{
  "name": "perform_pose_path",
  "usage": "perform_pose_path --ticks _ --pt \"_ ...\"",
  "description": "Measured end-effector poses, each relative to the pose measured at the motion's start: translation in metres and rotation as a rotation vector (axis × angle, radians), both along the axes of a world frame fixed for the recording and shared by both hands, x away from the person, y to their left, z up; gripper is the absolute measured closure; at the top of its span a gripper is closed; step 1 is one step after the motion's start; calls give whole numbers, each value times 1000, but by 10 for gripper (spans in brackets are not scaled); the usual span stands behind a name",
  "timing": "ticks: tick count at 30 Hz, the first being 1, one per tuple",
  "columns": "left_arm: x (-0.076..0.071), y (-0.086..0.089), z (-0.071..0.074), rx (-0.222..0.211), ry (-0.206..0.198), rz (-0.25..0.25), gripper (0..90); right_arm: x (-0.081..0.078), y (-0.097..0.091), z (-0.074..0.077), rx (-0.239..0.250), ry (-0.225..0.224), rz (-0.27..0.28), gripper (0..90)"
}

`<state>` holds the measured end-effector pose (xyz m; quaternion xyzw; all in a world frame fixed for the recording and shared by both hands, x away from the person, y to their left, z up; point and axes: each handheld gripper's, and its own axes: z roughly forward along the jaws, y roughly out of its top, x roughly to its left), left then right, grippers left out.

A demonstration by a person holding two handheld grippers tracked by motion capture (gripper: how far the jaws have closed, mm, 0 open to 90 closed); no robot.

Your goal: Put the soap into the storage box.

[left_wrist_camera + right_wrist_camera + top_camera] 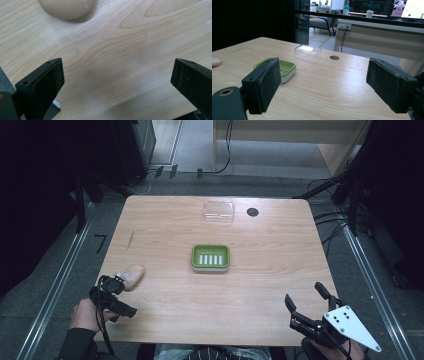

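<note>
A beige oval soap bar (134, 275) (66, 8) lies near the table's left front edge, and in the right gripper view it (215, 61) shows at the far left. My left gripper (125, 296) (117, 67) hovers just in front of it, pointing down at bare wood, jaws wide open with nothing between them. A green soap dish (210, 247) (287, 66) with a white slotted insert sits mid-table. A clear plastic lid (219, 211) (308, 50) rests at the back. My right gripper (303, 295) (323, 72) is at the front right, open with nothing between its jaws, facing the dish.
The wooden table (250, 285) has a round cable hole (252, 212) (334, 57) right of the lid. A thin dark mark (131, 240) lies at the left. Dark equipment and cables surround the table on the floor.
</note>
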<state>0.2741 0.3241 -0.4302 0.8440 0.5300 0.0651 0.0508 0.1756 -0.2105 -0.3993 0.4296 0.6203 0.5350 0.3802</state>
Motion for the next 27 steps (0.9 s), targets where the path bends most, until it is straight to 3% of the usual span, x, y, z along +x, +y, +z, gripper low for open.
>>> perform_pose_path --ticks 13,27 --pt "25 -6 8 -12 -30 -8 0 1 -2 -1 0 5 -2 132" --pt "41 5 13 -26 -46 11 0 0 -1 0 -4 4 -2 132"
